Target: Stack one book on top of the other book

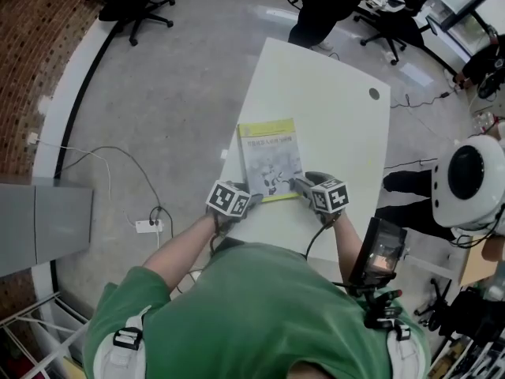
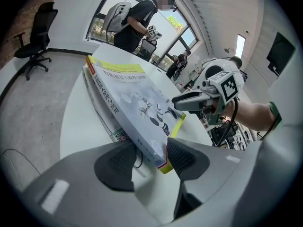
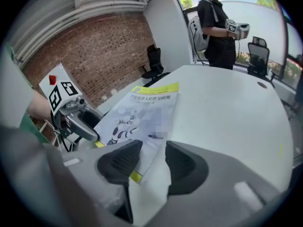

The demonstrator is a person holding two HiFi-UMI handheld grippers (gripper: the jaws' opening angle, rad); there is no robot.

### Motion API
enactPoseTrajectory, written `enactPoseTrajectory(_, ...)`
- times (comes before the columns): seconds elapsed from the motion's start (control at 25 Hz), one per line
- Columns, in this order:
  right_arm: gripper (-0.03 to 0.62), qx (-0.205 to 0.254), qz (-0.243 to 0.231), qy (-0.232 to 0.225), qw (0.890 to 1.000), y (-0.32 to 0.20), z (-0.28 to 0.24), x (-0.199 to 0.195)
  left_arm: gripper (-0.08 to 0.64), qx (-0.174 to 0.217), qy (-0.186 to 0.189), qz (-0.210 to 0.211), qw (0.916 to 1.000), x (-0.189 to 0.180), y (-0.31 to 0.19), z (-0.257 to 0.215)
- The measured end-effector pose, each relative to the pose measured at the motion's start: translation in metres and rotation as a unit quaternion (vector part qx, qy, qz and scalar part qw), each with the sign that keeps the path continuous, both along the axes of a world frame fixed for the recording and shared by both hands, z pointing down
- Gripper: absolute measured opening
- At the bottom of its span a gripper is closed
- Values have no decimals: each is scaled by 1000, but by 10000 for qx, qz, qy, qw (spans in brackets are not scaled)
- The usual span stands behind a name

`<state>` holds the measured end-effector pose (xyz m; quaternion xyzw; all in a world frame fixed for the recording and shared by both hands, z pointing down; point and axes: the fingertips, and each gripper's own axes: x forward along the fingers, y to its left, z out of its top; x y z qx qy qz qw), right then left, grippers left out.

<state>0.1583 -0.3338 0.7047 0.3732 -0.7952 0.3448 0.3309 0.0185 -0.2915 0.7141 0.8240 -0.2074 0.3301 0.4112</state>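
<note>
The top book [image 1: 270,158] lies on the lower book [image 2: 117,135], near the close edge of the white table [image 1: 331,109]. The lower book shows only as a strip under the top book's spine. The left gripper [image 2: 151,157] grasps the top book's near left corner, one pad on each side of its thickness. The right gripper [image 3: 151,162] is released, its pads apart over the near right corner without pressing on it.
</note>
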Motion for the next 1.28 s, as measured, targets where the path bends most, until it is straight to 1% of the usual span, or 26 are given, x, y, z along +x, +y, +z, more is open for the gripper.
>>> enactPoseTrajectory(0.12, 166, -96, -147, 292, 9994, 5, 12, -1, 218, -2, 16, -19, 10000, 1, 0, 2)
enactPoseTrajectory(0.28, 166, -165, -153, 287, 9993, 7, 15, -3, 232, 95, -51, -40, 9999, -1, 1, 3)
enactPoseTrajectory(0.36, 166, -209, -156, 229, 9994, 7, 17, -5, 242, 200, -192, 0, 9996, -8, 2, 3)
enactPoseTrajectory(0.48, 166, -240, -173, 147, 9995, 6, 17, -7, 245, 449, -506, 68, 9977, -24, 3, 4)
enactPoseTrajectory(0.6, 166, -254, -221, 123, 9994, 7, 14, -9, 245, 533, -523, -182, 9970, -43, 1, -2)
enactPoseTrajectory(0.72, 166, -259, -183, 44, 9995, 5, 14, -7, 242, 621, -340, -525, 9961, -47, -8, -10)
enactPoseTrajectory(0.8, 166, -227, -129, -38, 9997, 4, 13, -5, 244, 603, -240, -624, 9959, -42, -11, -12)
enactPoseTrajectory(0.92, 166, -302, 53, -374, 9988, 6, 11, -5, 247, 510, -156, -670, 9963, -31, -11, -11)
enactPoseTrajectory(0.96, 177, -369, 114, -480, 9981, 8, 11, -6, 252, 481, -143, -677, 9964, -28, -12, -10)
enactPoseTrajectory(1.0, 205, -436, 155, -556, 9974, 9, 11, -8, 258, 458, -152, -675, 9965, -25, -11, -9)
enactPoseTrajectory(1.08, 224, -522, 183, -603, 9966, 13, 14, -11, 265, 435, -254, -659, 9966, -22, -10, -4)
enactPoseTrajectory(1.2, 224, -577, 234, -568, 9964, 16, 19, -13, 264, 430, -533, -667, 9954, -23, -7, 6)
enactPoseTrajectory(1.28, 224, -606, 292, -593, 9960, 17, 20, -13, 265, 432, -585, -738, 9946, -24, -6, 9)
